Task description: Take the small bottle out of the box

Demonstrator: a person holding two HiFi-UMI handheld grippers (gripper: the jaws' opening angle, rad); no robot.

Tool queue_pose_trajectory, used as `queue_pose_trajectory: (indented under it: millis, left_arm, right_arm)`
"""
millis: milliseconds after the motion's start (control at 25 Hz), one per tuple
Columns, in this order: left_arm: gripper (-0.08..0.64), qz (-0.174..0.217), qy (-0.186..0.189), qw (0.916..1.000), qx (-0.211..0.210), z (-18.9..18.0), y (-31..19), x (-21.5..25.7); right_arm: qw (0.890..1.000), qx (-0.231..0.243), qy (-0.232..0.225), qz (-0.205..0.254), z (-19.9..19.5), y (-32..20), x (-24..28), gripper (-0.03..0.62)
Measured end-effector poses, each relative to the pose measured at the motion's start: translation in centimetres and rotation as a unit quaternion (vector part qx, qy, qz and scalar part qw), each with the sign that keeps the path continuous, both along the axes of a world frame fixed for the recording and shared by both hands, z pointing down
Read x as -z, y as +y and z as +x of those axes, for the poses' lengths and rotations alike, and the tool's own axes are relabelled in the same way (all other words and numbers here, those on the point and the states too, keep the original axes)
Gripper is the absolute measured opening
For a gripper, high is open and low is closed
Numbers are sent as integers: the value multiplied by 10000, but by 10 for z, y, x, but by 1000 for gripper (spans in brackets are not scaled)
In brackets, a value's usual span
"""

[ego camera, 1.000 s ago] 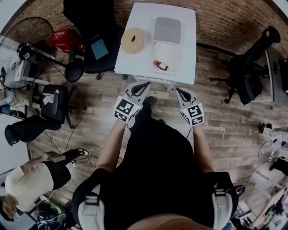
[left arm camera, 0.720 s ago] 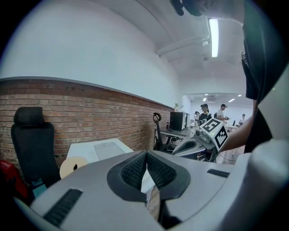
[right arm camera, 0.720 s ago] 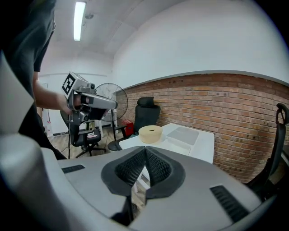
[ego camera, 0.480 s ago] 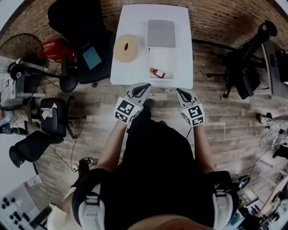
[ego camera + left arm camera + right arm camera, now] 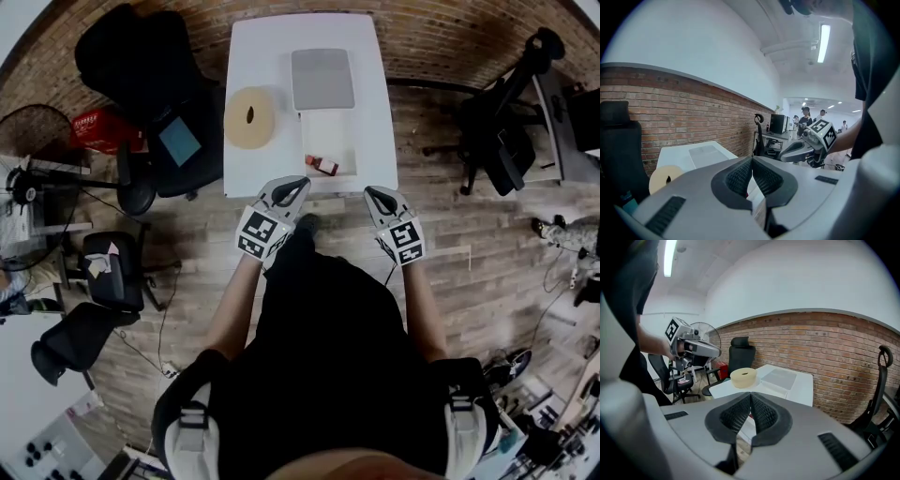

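Observation:
On the white table [image 5: 272,56] lies a shallow white box [image 5: 330,136], and a small red bottle [image 5: 321,165] rests at its near end. A grey lid [image 5: 322,79] lies just beyond the box. My left gripper [image 5: 296,185] hangs just short of the table's near edge, left of the bottle, shut with nothing in it; its pads meet in the left gripper view [image 5: 752,159]. My right gripper [image 5: 373,193] hovers off the near right corner, also shut and empty [image 5: 750,394]. The bottle is hidden behind the jaws in both gripper views.
A beige tape roll [image 5: 250,117] sits on the table left of the box. Black office chairs stand to the left [image 5: 141,66] and right [image 5: 506,141]. A red crate [image 5: 94,127] rests on the wooden floor. People stand far off [image 5: 805,117].
The table has drawn nearer in the head view, and both shut grippers now sit close to its near edge. The seated person at lower left has dropped out of view.

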State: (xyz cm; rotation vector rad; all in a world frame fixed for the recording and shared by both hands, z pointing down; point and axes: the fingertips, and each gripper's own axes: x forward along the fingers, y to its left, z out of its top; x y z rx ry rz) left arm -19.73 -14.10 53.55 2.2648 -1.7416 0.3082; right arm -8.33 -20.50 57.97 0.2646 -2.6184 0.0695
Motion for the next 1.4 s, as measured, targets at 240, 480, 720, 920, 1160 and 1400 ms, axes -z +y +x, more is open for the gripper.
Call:
queue_pose_trajectory:
  millis: [240,480,720,920,1160,1400]
  left_arm:
    - [20,-64,90,9997,-225,-9,-10,-6]
    - [20,-186,131,9988,-430,-19,-19,-18]
    - [20,-337,108,9967,-728,-26,-28,-36]
    - [20,-358,224,9935,-1060,-30,-36,-42]
    - [20,-486,189,9895,-1344,-37,-52,-54]
    - [21,-560,-28,9864,-1547,-44,-63,-64]
  right_arm:
    - [9999,-125,73,-27,-11,-7,-5,-2]
    - [9996,-217,183,6,-18,-13,-9,-2]
    - [9988,-403,274,-49,-26,-18,-16,-2]
    - [9979,-552,329,-52,-31,-21,-18,-2]
    - [9961,-778,414,-79,-34,-28,-26,-2]
    - [9944,-957,441,-115,-40,-32,-32,-2]
